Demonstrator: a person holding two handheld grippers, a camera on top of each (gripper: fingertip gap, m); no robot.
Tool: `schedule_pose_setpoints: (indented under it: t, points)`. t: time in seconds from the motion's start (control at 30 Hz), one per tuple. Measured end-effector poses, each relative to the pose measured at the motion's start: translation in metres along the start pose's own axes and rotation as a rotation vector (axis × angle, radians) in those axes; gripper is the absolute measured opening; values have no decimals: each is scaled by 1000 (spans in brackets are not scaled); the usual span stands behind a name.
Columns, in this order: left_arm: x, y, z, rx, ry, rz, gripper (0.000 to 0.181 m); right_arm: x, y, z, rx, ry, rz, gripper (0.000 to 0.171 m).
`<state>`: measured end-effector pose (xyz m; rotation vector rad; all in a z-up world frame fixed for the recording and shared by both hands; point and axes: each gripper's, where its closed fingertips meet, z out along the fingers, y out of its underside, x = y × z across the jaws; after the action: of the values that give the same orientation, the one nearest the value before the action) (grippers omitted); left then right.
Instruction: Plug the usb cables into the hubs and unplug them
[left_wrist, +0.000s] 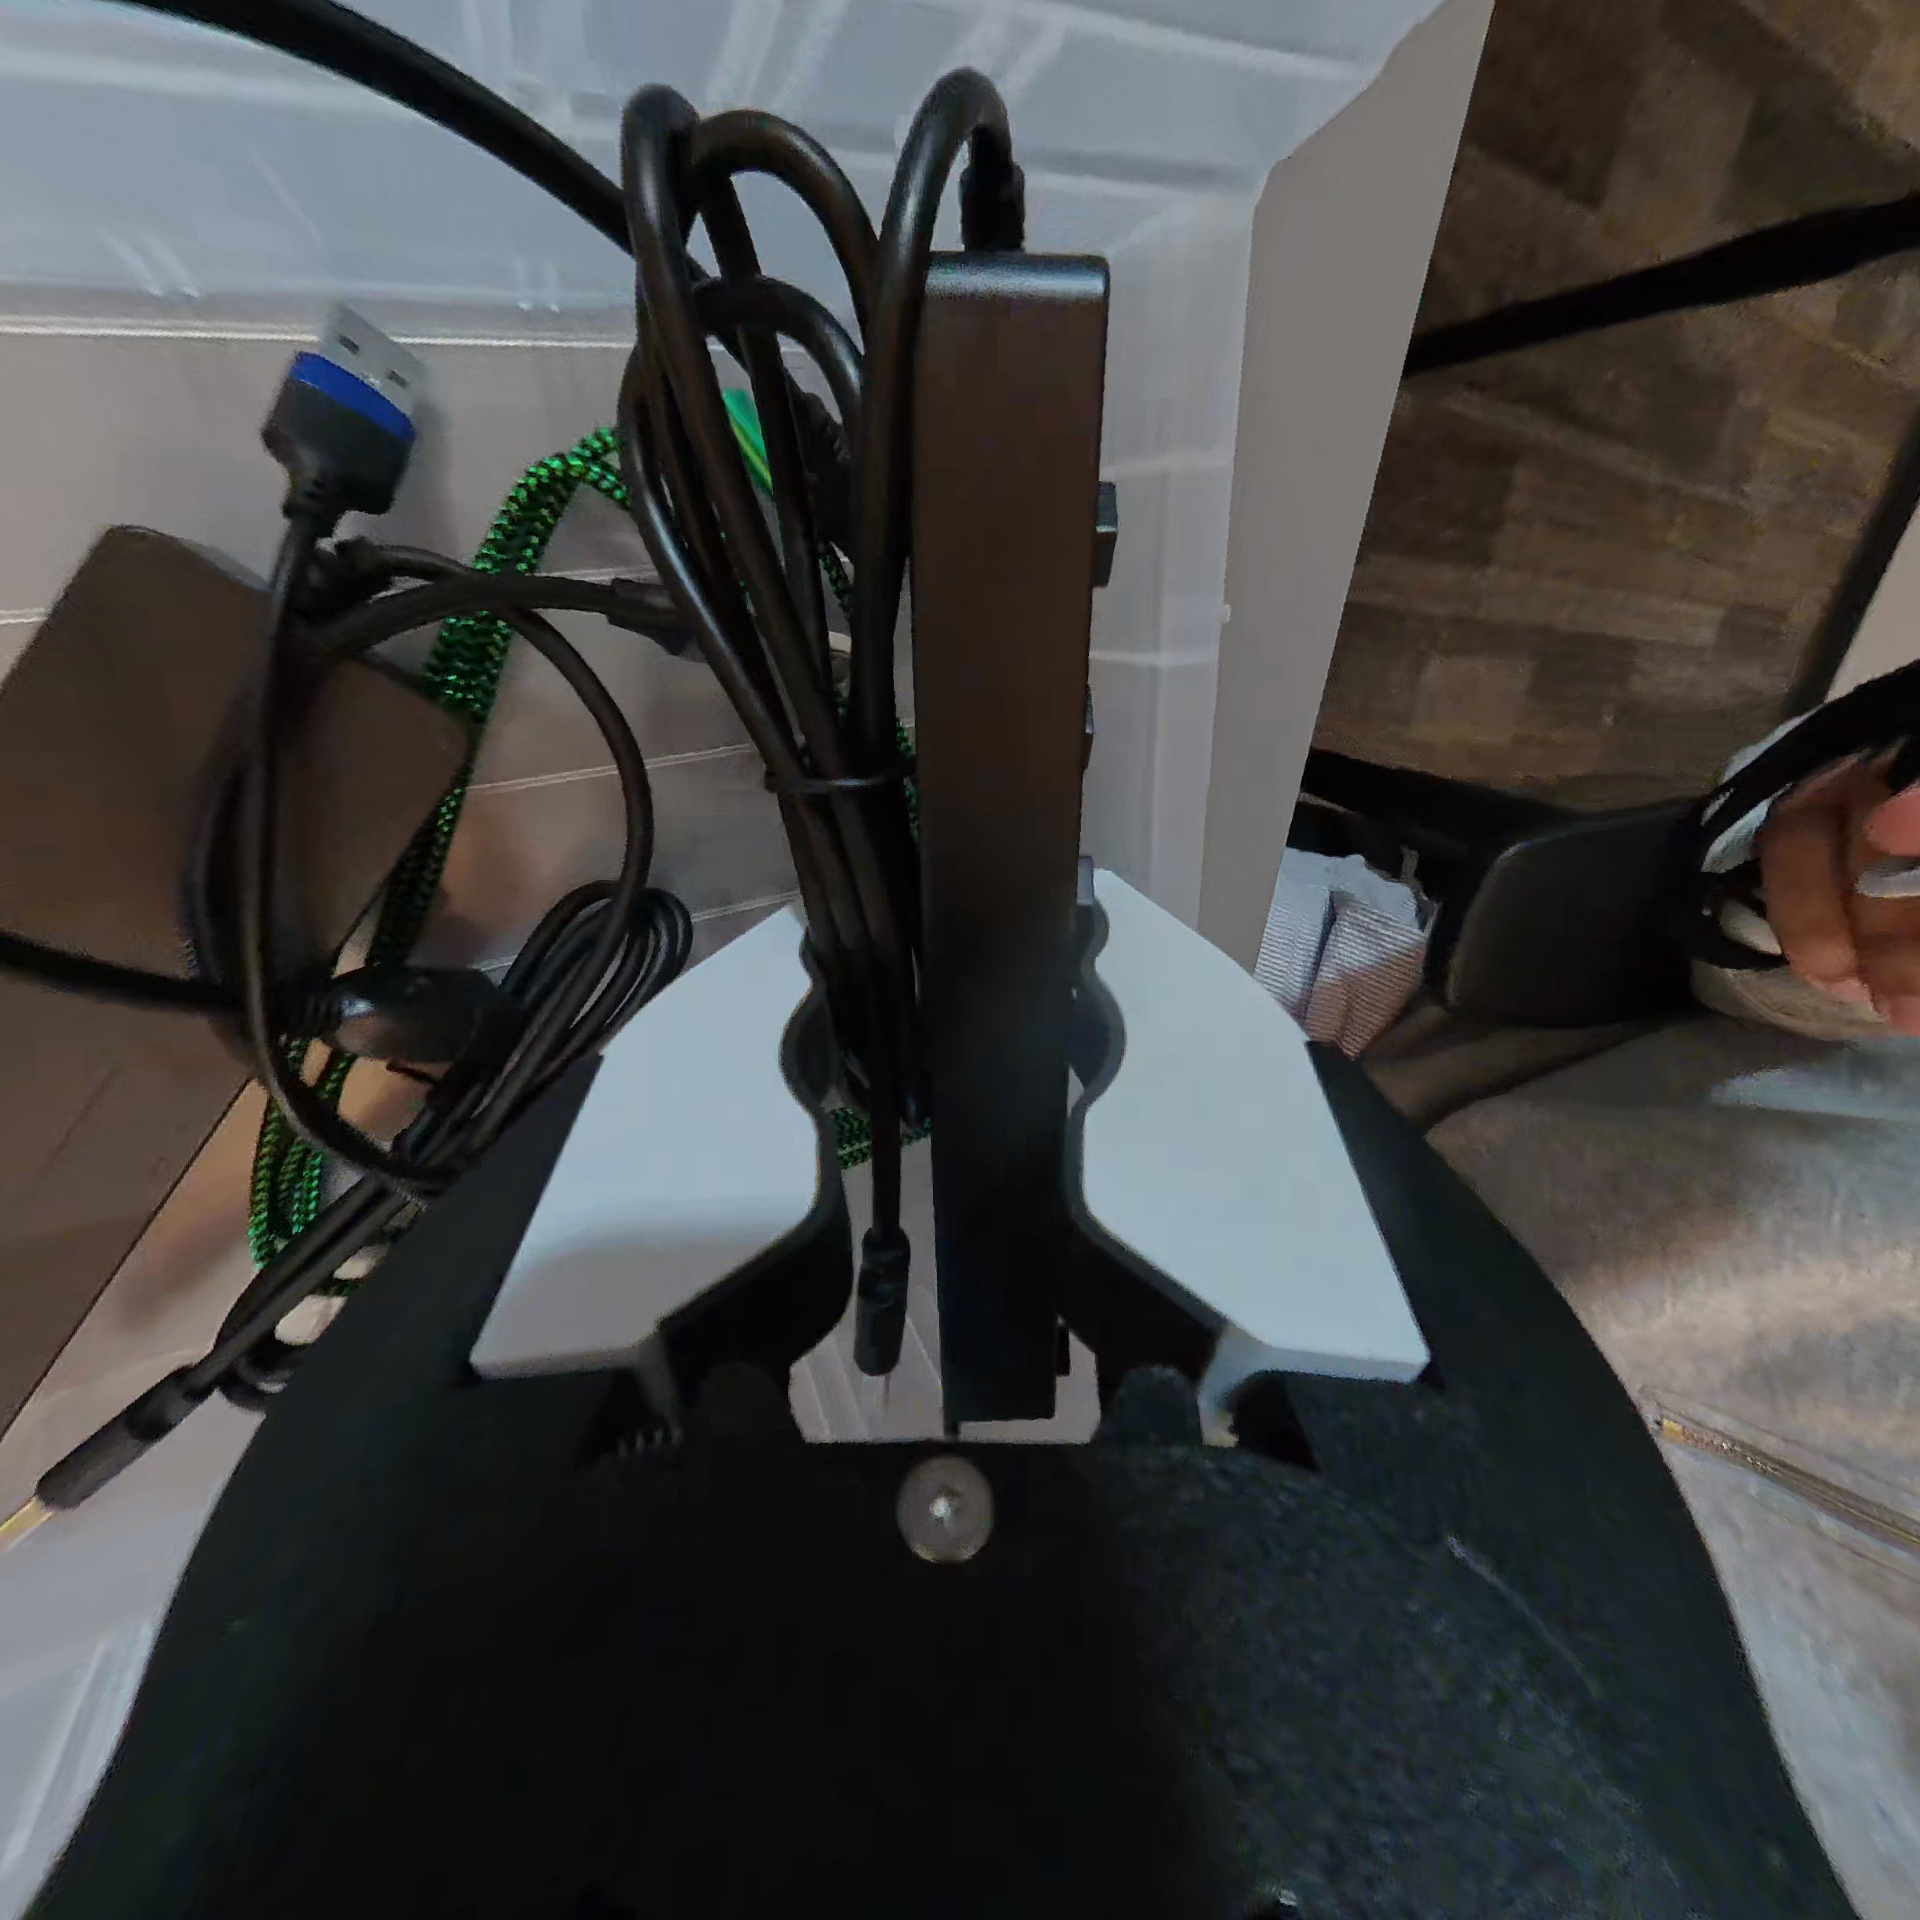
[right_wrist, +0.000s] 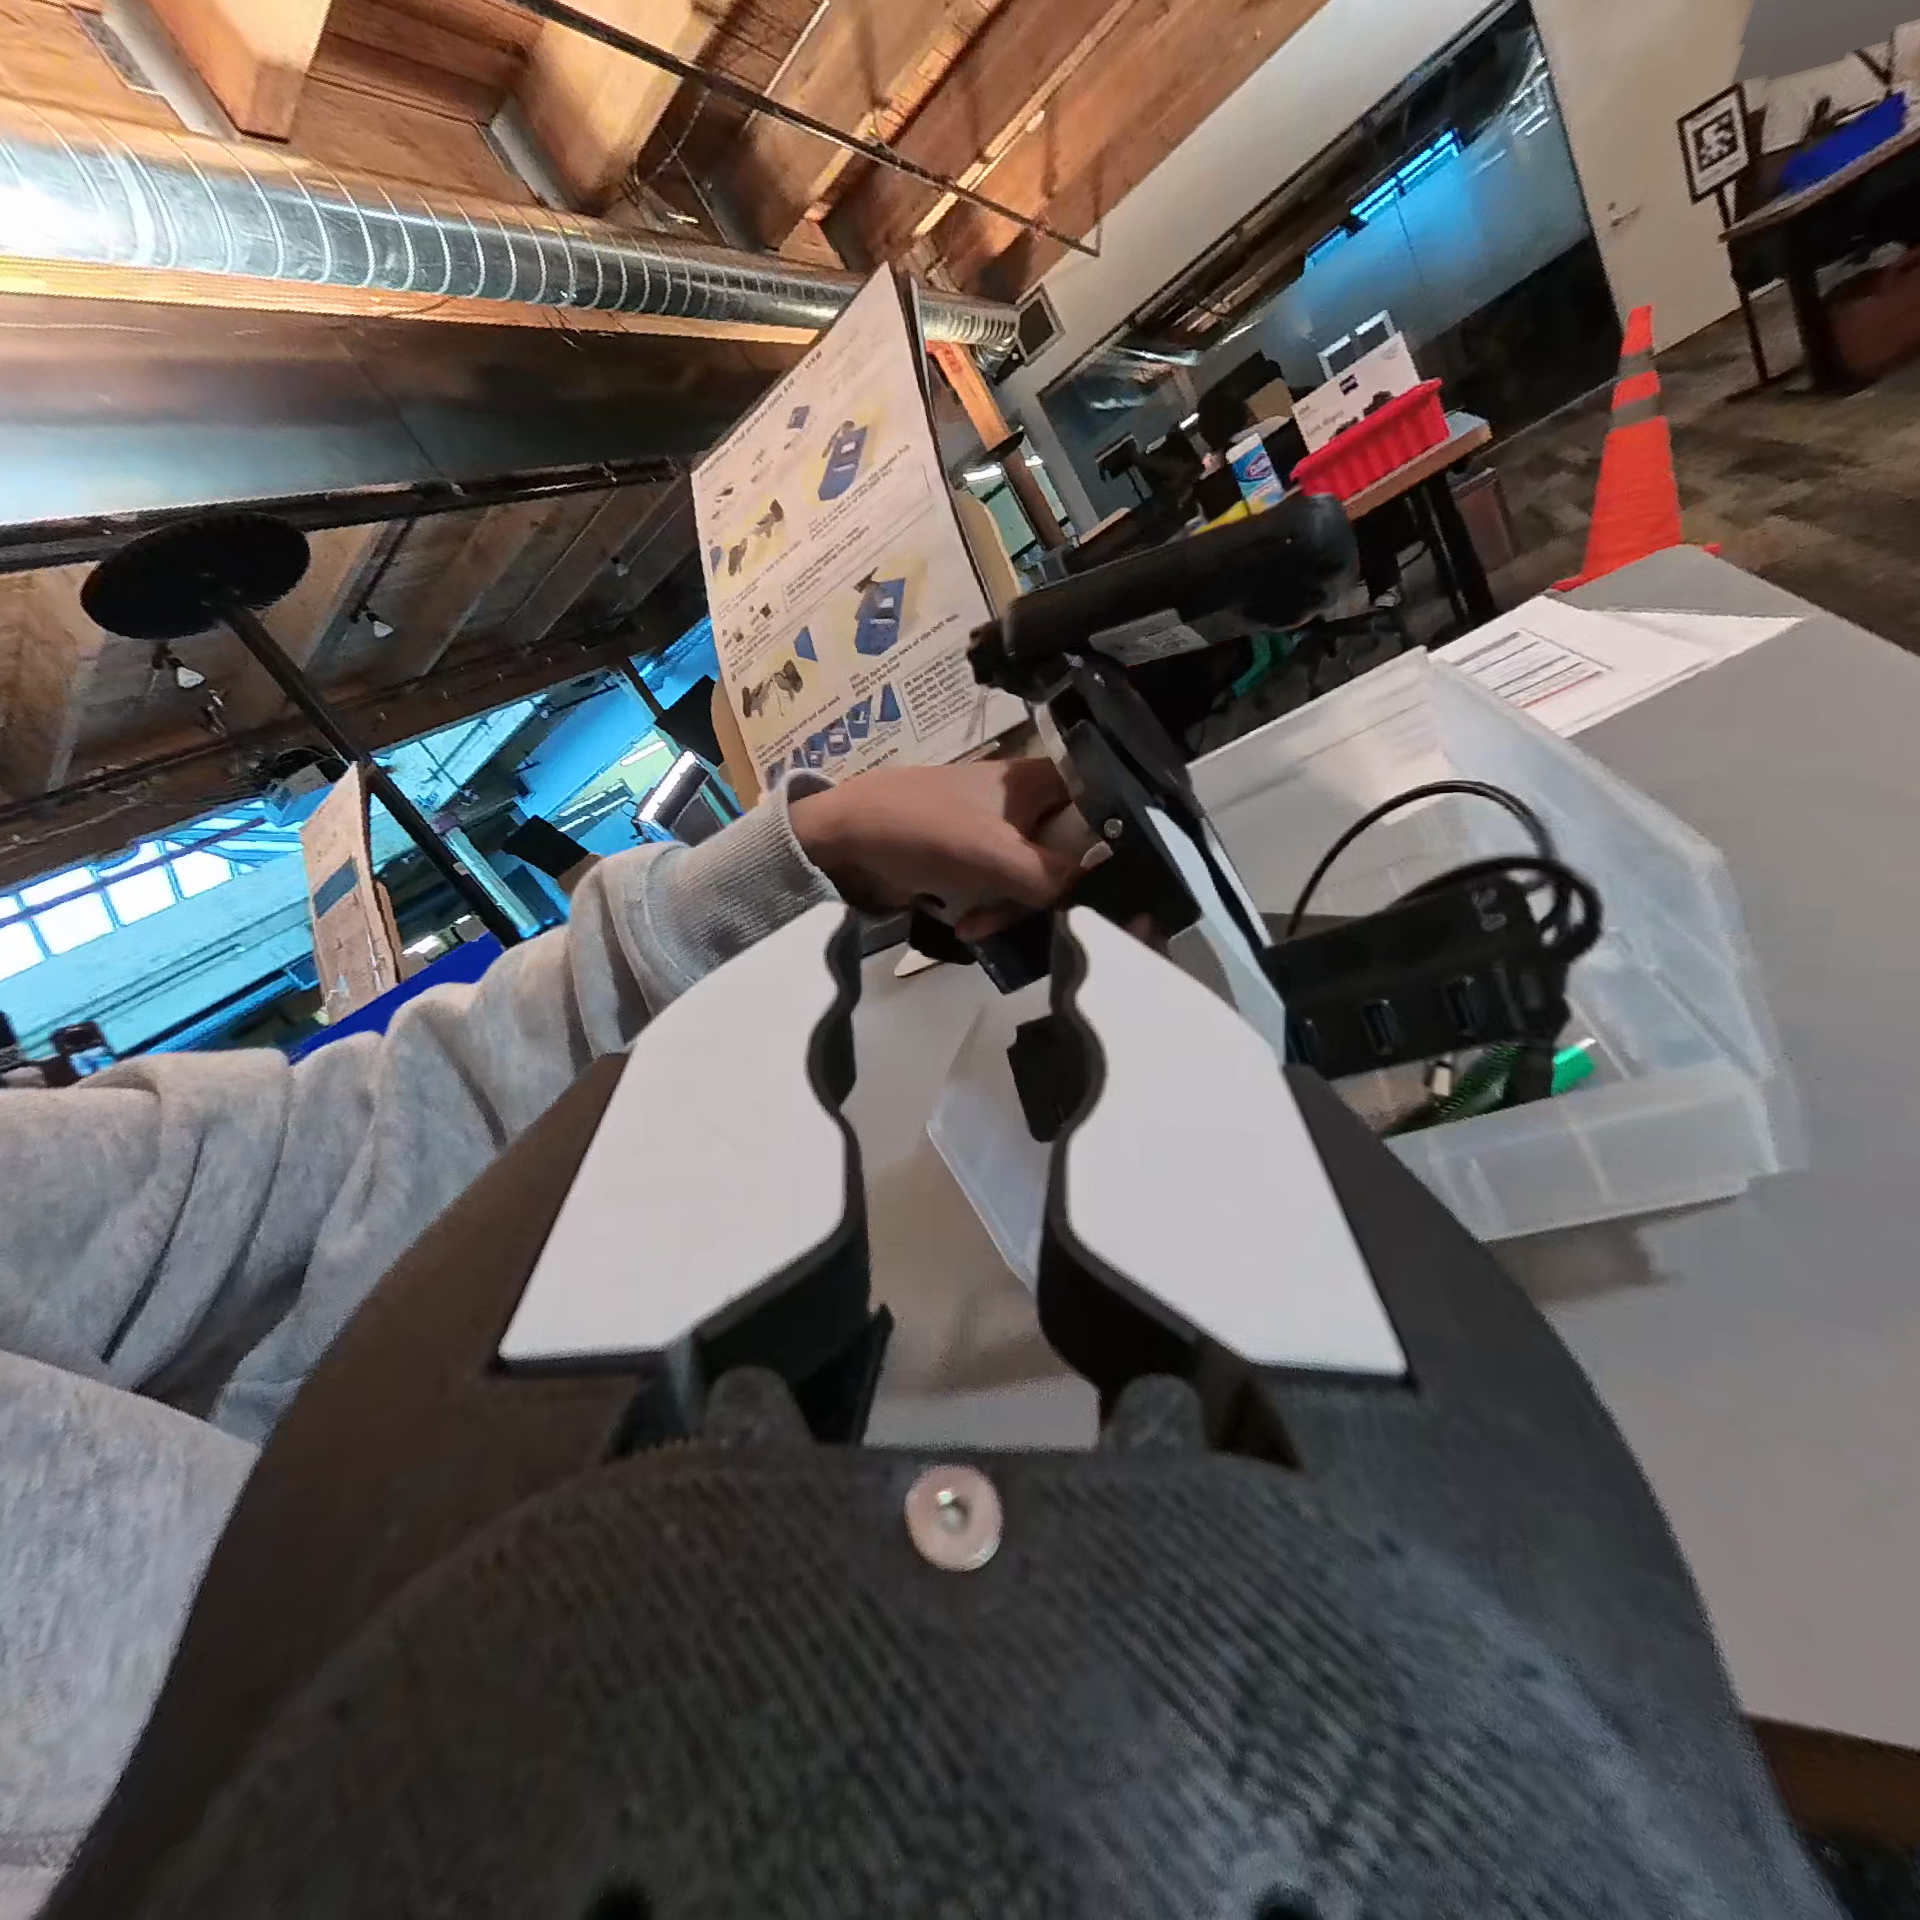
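My left gripper (left_wrist: 945, 935) is shut on a long black USB hub (left_wrist: 1003, 727), which stands upright between the fingers. A tied bundle of black cable (left_wrist: 831, 665) is squeezed in beside the hub. A black cable with a blue USB plug (left_wrist: 348, 405) and a green braided cable (left_wrist: 457, 644) lie to the left in the clear bin (right_wrist: 1579, 1153). In the right wrist view the hub (right_wrist: 1423, 987) hangs over the bin from the left gripper (right_wrist: 1247, 966). My right gripper (right_wrist: 956, 925) is open and empty, off to the side above the table.
A dark flat box (left_wrist: 135, 748) lies at the bin's left. The bin sits on a grey table (right_wrist: 1766, 935) with papers (right_wrist: 1558, 665) behind it. An upright instruction board (right_wrist: 842, 551) stands at the back. The right gripper and a hand (left_wrist: 1849, 883) show at the left wrist view's right edge.
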<state>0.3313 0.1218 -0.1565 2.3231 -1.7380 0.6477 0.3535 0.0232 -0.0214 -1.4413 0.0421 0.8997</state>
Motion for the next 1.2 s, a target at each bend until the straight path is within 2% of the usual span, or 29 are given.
schedule_pose_setpoints:
  t: [0.1,0.17,0.2,0.27,0.37,0.47,0.53,0.7,0.77,0.83,0.9,0.97,1.1,1.2]
  points:
    - [1,8,9,-43,28,32,60,0,4,-5,-17,35,-55,35]
    - [2,8,5,-7,2,63,78,-1,8,-7,-40,57,-102,34]
    - [1,6,-2,39,-27,82,81,0,10,-8,-51,69,-124,34]
    - [8,2,-28,186,-52,107,80,2,14,-10,-69,92,-153,33]
    - [25,6,-87,479,-45,113,74,8,17,-13,-80,119,-162,32]
    - [32,40,-138,735,-64,99,62,16,23,-13,-103,138,-154,32]
    - [31,77,-149,831,-72,57,57,21,29,-11,-127,149,-152,32]
    - [27,178,-126,973,22,-102,48,26,49,-2,-208,148,-178,32]
    - [33,219,-110,958,166,-164,47,29,52,1,-223,160,-187,32]
    - [33,254,-108,1019,248,-221,44,36,48,3,-205,189,-208,33]
    - [24,284,-107,1102,244,-294,46,50,39,6,-163,254,-238,42]
    - [20,309,-102,1164,240,-330,46,67,28,10,-106,320,-250,59]
    - [18,346,-81,1223,177,-285,44,105,25,18,-122,435,-304,75]
    - [35,354,-84,1309,278,-220,44,137,24,21,-145,530,-294,85]
